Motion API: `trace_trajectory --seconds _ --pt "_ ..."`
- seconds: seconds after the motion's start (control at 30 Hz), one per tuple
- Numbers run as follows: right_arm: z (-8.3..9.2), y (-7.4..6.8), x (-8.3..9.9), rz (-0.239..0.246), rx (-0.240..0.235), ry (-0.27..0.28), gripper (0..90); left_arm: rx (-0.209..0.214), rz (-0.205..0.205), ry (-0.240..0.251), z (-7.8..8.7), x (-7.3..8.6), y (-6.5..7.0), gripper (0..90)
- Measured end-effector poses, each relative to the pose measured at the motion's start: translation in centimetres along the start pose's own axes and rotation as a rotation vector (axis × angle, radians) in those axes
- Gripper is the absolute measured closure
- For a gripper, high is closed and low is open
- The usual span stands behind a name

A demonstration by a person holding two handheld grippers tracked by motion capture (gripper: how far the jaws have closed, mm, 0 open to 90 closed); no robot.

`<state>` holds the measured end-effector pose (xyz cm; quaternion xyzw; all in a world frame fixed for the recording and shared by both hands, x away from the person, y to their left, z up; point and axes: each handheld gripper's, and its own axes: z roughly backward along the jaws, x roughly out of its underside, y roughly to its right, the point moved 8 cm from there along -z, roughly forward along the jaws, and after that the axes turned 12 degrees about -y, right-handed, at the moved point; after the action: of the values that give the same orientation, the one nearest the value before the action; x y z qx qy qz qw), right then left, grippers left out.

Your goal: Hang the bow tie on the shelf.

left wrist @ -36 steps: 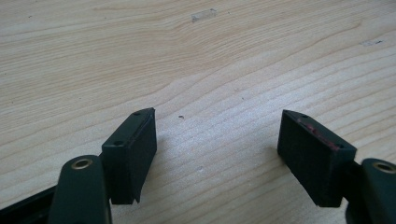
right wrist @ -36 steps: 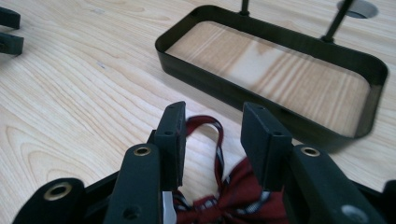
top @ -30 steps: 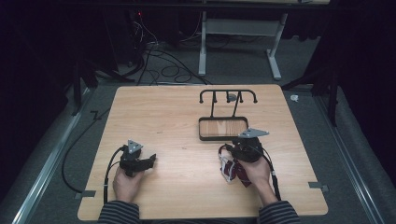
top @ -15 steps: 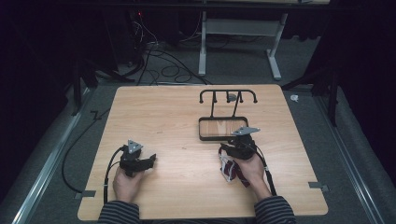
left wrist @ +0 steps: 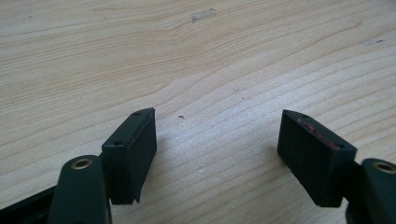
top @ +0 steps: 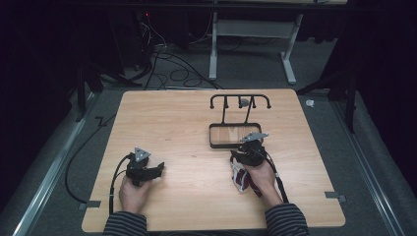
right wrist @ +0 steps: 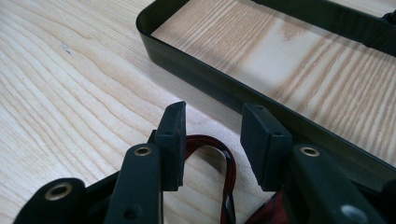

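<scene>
The landmark is the black metal-framed rack tray with a wooden floor point(top: 235, 137), standing on the light wooden table point(top: 187, 123). At the far side of the tray rises its black rail with short upright pegs point(top: 240, 100).

Right gripper point(top: 250, 147): held in the person's right hand point(top: 259, 176), positioned at the near edge of the tray, on the person's side of it. In the right gripper view the two black jaws stand parted, with a gap between the pads point(right wrist: 171, 135); the tray's black wall point(right wrist: 201, 77) runs just beyond the jaw tips. The pads press on nothing.

Red-and-white patterned cloth item with dark red straps point(top: 240, 176): located on the table just nearer the person than the tray, beneath and beside the right hand. In the right gripper view a dark red strap loop point(right wrist: 224, 158) lies under the jaws, behind the pads. Whether the hand itself clasps the cloth cannot be told.

Left gripper point(top: 147, 169): held in the person's left hand point(top: 133, 189), low over the table, well apart from the tray, toward the table's left near corner. In the left gripper view the jaws stand wide apart over bare wood, with nothing between them.
</scene>
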<state>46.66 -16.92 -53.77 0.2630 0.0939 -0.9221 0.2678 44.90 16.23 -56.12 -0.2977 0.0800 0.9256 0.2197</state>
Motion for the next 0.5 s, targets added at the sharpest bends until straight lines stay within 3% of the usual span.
trace_trajectory --seconds 0.23,0.5 --pt "-0.6 0.1 0.2 0.005 0.006 -0.021 67.1 0.000 0.000 0.000 0.0 0.0 0.0 28.9" --pt "-1.3 0.0 0.6 0.011 -0.002 -0.063 82.9 0.001 0.000 0.000 0.0 0.0 0.0 28.8"
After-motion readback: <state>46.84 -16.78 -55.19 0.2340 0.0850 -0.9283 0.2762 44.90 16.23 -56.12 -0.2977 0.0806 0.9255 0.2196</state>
